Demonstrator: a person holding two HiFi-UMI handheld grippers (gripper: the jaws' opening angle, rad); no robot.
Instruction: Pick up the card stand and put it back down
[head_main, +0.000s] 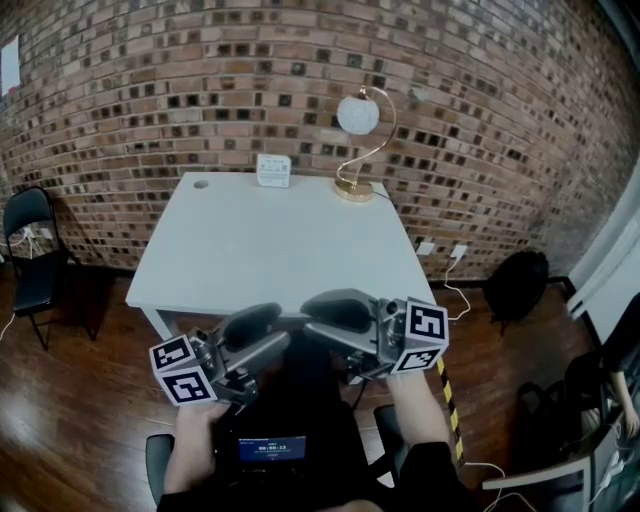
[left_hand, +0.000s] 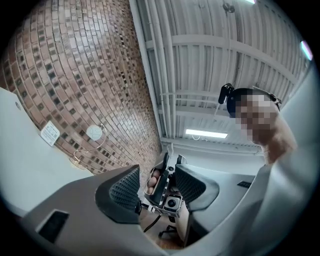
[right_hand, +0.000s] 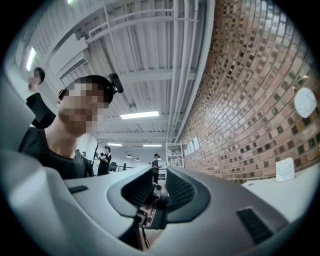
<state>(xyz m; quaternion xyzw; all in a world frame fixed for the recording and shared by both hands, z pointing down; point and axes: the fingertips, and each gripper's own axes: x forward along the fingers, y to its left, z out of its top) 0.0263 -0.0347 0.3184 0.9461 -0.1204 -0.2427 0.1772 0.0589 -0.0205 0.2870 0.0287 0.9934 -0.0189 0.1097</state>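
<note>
A white tabletop (head_main: 260, 250) stands against a brick wall (head_main: 150, 80). The card stand (head_main: 273, 170), small and white, sits upright at the middle of the tabletop's far edge, near a globe lamp (head_main: 358, 150) at the far right corner. Two hand-held grippers hover over the near edge, tips pointing at each other. The left gripper (head_main: 262, 325) has its jaws apart and holds nothing. The right gripper (head_main: 325, 312) has its jaws parted more narrowly and is also empty. Both are well apart from the card stand.
</note>
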